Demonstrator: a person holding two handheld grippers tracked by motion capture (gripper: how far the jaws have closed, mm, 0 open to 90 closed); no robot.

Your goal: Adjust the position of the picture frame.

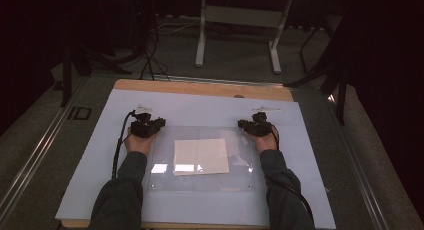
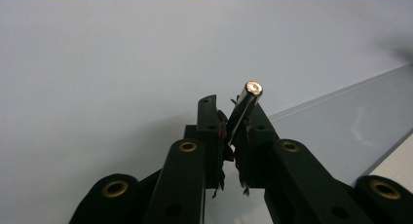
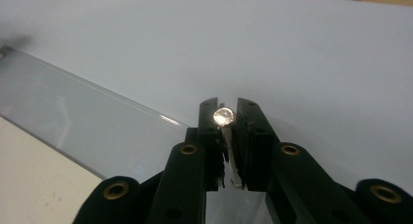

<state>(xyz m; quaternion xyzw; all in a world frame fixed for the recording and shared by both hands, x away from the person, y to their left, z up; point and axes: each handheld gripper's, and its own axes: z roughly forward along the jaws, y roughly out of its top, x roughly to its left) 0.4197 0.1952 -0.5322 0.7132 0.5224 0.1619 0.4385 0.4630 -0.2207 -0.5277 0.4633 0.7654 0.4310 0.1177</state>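
Left hand-held gripper point(image 2: 233, 118) is what I check first: its jaws are clamped on a slim metal pin point(image 2: 246, 104) that leans to the right and pokes out past the jaw tips, its shiny round end facing the camera. In the high view I see this left hand-held gripper point(image 1: 148, 124) resting at the far left corner of the clear acrylic sheet point(image 1: 240, 177), with the person's left hand point(image 1: 138, 142) behind it and a black cable trailing back along the grey sleeve.

My right hand-held gripper point(image 3: 229, 109) is likewise closed on a second metal pin point(image 3: 223, 118), whose bright round head sits between the jaw tips, nearly level with them. From above, the right hand-held gripper point(image 1: 256, 125) lies at the far right corner of the acrylic sheet, with the right hand point(image 1: 266, 141) behind it.

I see the acrylic sheet lying flat on a pale blue mat point(image 1: 80, 185) that covers most of the wooden desk point(image 1: 200, 87). A white paper sheet point(image 1: 201, 156) lies within the acrylic sheet's outline, about midway between the two hands; I cannot tell whether it is over or under the plastic. Both pins are held just above the mat near the acrylic's far edge.
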